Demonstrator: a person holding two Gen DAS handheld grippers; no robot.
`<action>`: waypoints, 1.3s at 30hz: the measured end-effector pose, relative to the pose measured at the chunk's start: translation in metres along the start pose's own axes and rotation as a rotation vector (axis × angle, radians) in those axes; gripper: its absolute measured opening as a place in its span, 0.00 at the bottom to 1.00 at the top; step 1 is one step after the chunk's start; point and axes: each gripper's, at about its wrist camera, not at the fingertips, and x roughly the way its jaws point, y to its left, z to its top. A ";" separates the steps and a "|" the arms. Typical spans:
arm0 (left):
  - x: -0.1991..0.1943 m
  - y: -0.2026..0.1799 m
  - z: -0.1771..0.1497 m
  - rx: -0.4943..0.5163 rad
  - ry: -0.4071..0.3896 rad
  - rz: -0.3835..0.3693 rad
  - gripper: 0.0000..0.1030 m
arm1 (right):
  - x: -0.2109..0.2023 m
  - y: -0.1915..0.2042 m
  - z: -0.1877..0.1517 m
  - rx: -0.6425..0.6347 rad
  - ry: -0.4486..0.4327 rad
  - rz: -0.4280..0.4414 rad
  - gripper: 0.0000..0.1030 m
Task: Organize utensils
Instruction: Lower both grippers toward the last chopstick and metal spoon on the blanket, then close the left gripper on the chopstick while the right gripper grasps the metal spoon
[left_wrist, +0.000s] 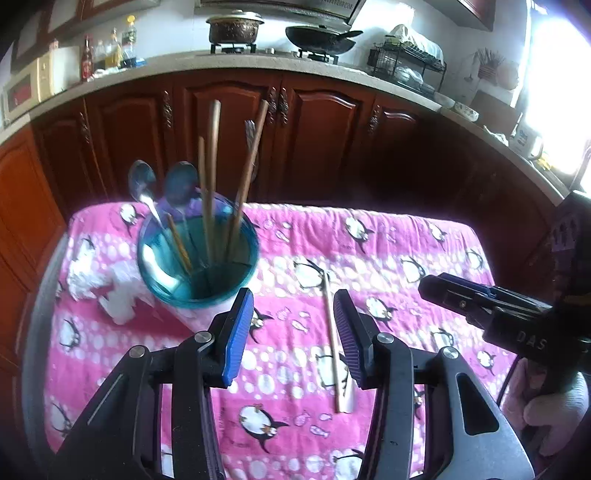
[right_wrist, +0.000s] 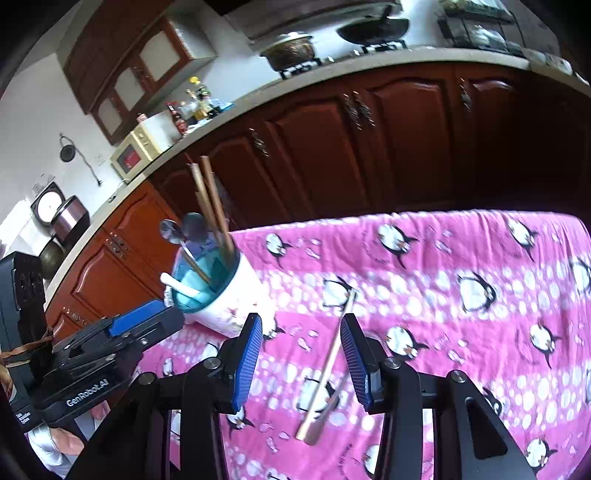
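Penguin-print cloth (left_wrist: 388, 236), left gripper (right_wrist: 147, 325) marked "GenRobot.AI", both grippers' jaws apart, empty

A table covered by a pink penguin cloth (left_wrist: 388, 236) carries a holder (left_wrist: 197, 254) at its far left. One chopstick (left_wrist: 332, 343) lies flat on the cloth, just right of the holder.
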 end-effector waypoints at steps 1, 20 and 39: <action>0.001 -0.002 -0.002 0.000 0.005 -0.005 0.43 | 0.001 -0.004 -0.002 0.008 0.006 -0.005 0.41; 0.042 -0.012 -0.025 -0.019 0.143 -0.107 0.51 | 0.044 -0.077 -0.042 0.231 0.135 0.058 0.41; 0.089 -0.002 -0.030 -0.053 0.226 -0.087 0.51 | 0.111 -0.126 -0.045 0.503 0.197 0.265 0.41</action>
